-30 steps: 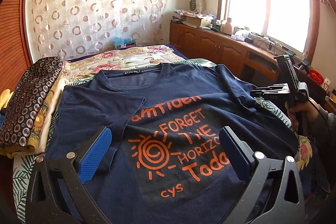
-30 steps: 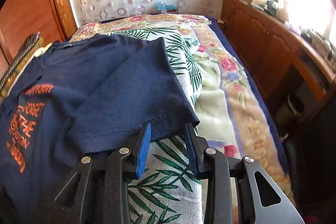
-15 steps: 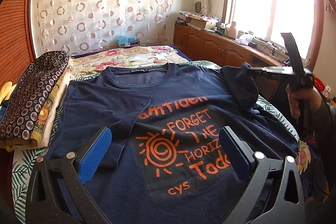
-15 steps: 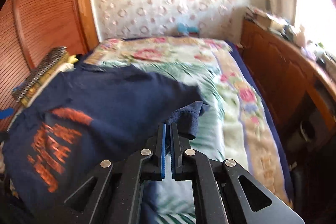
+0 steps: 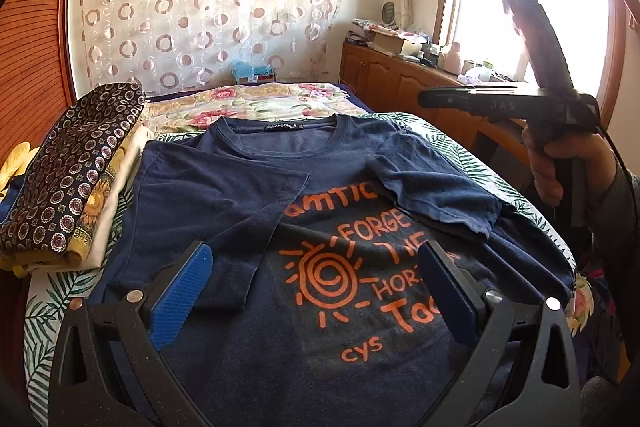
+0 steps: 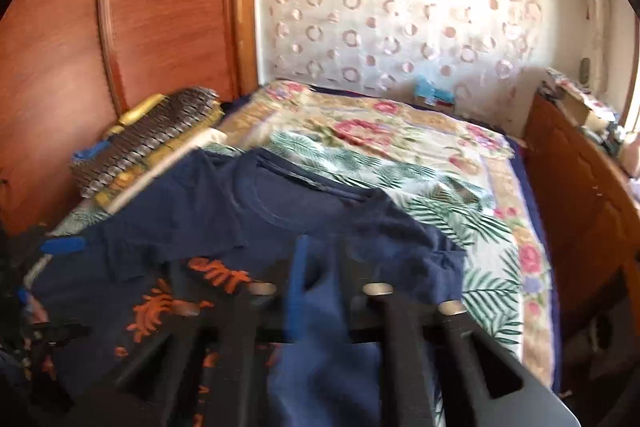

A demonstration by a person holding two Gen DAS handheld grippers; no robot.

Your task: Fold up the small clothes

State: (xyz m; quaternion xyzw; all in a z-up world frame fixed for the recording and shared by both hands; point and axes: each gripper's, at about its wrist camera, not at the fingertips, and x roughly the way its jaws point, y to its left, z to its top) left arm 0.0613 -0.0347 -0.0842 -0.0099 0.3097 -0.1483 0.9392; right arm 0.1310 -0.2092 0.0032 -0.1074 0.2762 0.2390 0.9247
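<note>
One navy T-shirt (image 5: 248, 195) lies face up on the bed (image 5: 460, 151), collar toward the curtained wall, hem toward the cameras, so its long axis runs straight down the bed. Two sleeves, both folded in over the chest: one covers the shirt's left side, the other (image 5: 436, 187) lies across the start of the orange lettering. One left gripper (image 5: 316, 291) hovers low above the print, jaws spread wide with nothing between them. One right gripper (image 6: 320, 287) is up off the cloth, its view blurred; its jaws have just been opening and stand apart, free of the sleeve beneath. One stack of folded clothes (image 5: 68, 179) sits beside the shirt by the wooden headboard (image 6: 160, 7).
</note>
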